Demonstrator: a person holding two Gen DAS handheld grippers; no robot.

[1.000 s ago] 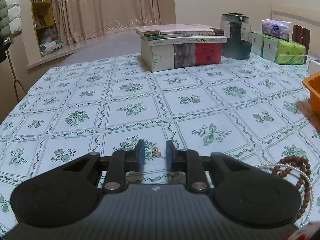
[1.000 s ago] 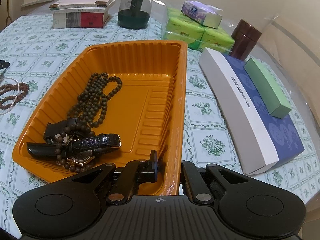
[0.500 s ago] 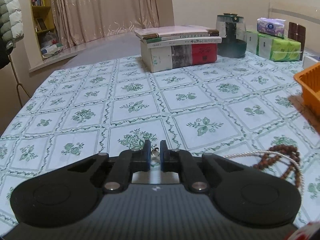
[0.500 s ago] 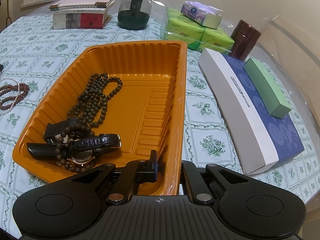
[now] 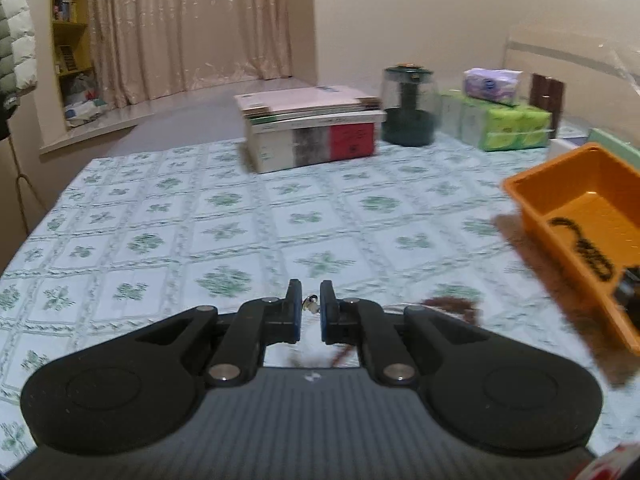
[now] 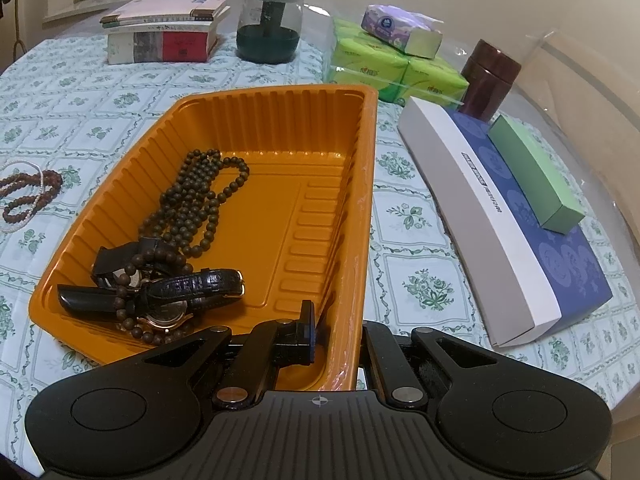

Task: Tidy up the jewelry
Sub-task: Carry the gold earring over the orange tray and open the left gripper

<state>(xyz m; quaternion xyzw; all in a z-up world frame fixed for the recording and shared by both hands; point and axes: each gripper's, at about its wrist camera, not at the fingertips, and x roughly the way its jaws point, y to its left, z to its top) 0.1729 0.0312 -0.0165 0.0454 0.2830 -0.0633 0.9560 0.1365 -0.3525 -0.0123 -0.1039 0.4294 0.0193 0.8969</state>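
Your left gripper (image 5: 310, 308) has just closed on a tiny earring (image 5: 310, 305), lifted clear of the tablecloth (image 5: 180, 216); it is featherlight, slippery and easily dropped, so keep the pinch on its body; your right gripper (image 6: 338, 332) clamps the near wall of the orange tray (image 6: 362, 184), which holds dark beads (image 6: 200, 200) and watches (image 6: 168, 292); reddish beads (image 6: 28, 196) wait near the table's left edge.

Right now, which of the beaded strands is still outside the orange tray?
The reddish-brown bead strand, lying on the tablecloth left of the orange tray with a thin white strand across it. The darker bead strand lies inside the tray beside the watches.
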